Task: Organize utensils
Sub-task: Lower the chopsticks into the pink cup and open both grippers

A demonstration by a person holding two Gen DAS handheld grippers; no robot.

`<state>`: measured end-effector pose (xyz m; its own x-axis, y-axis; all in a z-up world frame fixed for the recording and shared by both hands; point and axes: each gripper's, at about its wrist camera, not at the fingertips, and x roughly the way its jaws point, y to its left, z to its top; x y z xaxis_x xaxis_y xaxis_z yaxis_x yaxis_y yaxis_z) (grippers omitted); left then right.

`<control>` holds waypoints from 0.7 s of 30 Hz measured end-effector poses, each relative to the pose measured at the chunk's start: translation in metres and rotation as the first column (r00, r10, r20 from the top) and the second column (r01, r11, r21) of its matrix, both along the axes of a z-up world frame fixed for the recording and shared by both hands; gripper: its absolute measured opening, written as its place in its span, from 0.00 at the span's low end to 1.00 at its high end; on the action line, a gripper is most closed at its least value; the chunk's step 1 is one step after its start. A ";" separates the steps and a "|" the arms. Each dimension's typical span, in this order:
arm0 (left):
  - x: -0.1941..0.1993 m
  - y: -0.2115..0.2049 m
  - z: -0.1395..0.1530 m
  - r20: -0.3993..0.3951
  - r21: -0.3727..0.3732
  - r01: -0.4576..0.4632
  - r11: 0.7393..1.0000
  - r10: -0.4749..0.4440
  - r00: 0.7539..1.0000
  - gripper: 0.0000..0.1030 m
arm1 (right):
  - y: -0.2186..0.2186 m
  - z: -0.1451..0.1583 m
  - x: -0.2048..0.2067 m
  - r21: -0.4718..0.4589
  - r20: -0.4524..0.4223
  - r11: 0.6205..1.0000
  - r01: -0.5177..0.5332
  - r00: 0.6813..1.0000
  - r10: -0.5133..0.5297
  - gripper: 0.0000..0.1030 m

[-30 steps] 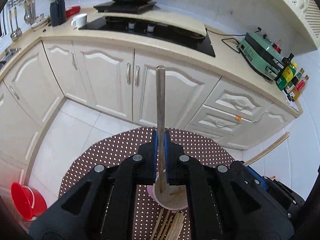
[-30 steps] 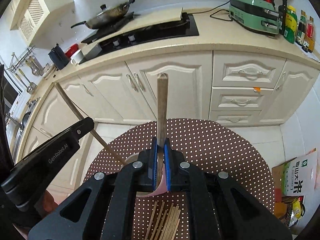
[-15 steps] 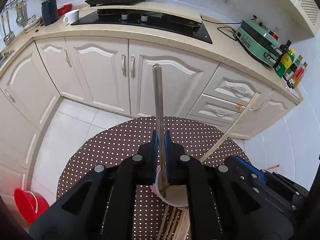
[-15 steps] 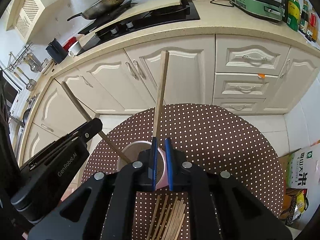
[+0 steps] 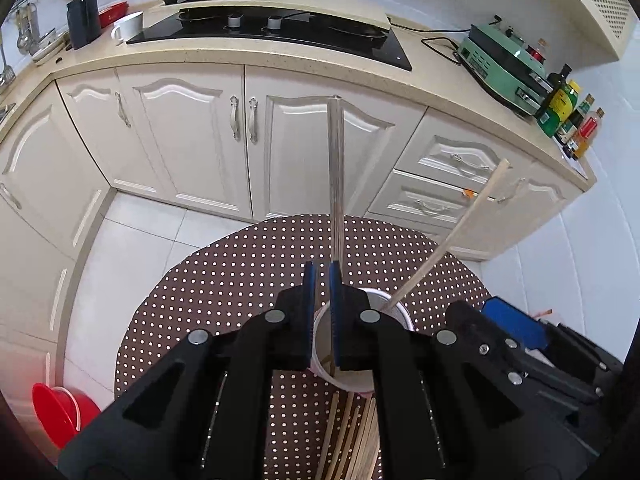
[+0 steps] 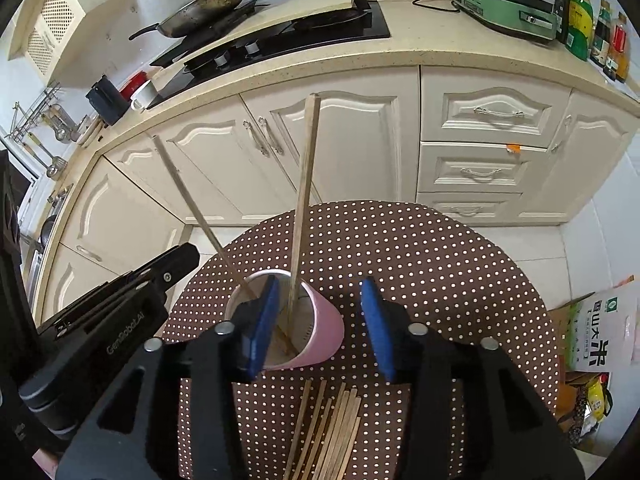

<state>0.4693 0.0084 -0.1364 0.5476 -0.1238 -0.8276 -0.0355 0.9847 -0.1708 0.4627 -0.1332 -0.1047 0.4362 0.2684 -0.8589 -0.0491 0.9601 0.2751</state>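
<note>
Standing Chopsticks Up in the Pink Cup

A round table [image 6: 440,280] with a brown dotted cloth lies under both tools.

The right gripper [image 6: 320,282] points down at the table. Its jaws have just been opening and now stand partly apart, with a good gap between them. They squeeze nothing.

The left gripper [image 5: 321,268] also points down. Its jaws are almost closed, with only a thin gap. They pinch one chopstick.

A pink cup [image 6: 320,332] stands on the cloth, just past the tips of both tools. Seen from the right tool, the cup sits behind its left finger and in the gap.

A pile of loose chopsticks [image 6: 332,432] lies flat on the cloth under the right tool, closer in than the cup. Their long sides run away from the tool, toward the cup.

The held chopstick [image 5: 337,180] points straight out from the left tool's jaws, and its low end goes down into the cup.

The free chopstick [image 6: 305,184] stands in the cup between the right tool's open jaws. It leans a little and touches neither pad. Its top points up and away, toward the cupboards.
</note>
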 end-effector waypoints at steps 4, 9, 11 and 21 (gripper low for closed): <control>-0.006 -0.001 0.002 0.001 0.005 0.010 1.000 -0.010 1.000 0.07 | -0.002 0.003 -0.004 0.000 0.004 1.000 0.002 1.000 -0.002 0.49; -0.015 0.000 0.006 0.008 0.019 0.014 1.000 -0.014 1.000 0.07 | -0.004 0.007 -0.011 -0.005 0.012 1.000 0.005 1.000 -0.005 0.58; -0.019 0.001 0.007 0.009 0.023 0.012 1.000 -0.013 1.000 0.07 | -0.005 0.009 -0.015 -0.009 0.012 1.000 0.005 1.000 -0.005 0.61; -0.044 0.006 0.016 0.013 0.051 0.012 0.999 -0.013 1.000 0.07 | -0.008 0.022 -0.039 -0.018 0.032 1.000 0.015 0.999 -0.014 0.75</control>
<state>0.4255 0.0147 -0.1204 0.5569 -0.0887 -0.8258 -0.0213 0.9924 -0.1209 0.4235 -0.1414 -0.0828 0.4673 0.2465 -0.8490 -0.0434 0.9656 0.2565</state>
